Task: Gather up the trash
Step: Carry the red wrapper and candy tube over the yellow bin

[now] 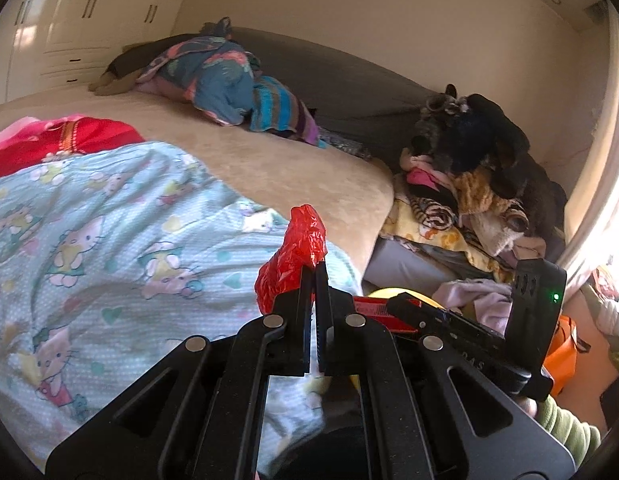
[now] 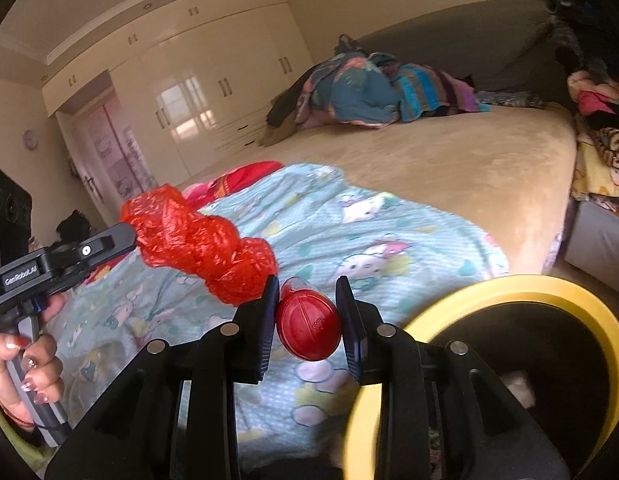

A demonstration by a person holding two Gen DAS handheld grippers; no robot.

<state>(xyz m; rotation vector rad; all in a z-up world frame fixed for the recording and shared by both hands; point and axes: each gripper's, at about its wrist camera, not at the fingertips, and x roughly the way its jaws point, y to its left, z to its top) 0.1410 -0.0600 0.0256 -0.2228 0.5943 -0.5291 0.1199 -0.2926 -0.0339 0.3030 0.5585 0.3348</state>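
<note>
Left wrist view, grip: your left gripper (image 1: 314, 268) was pinched together on the red plastic bag (image 1: 291, 258), which bunched up ahead of the tips.
Left wrist view, pose: it pointed slightly down over the cartoon-print blanket (image 1: 109, 220).
Right wrist view, grip: your right gripper (image 2: 307, 300) was clamped on a red-capped bottle (image 2: 308, 326), cap toward the camera.
Right wrist view, bin: the yellow-rimmed bin (image 2: 509, 286) sat just right of the jaws; its contents were probably paper, hard to tell.
Advice: you needed each load squarely over that rim before letting go.
</note>
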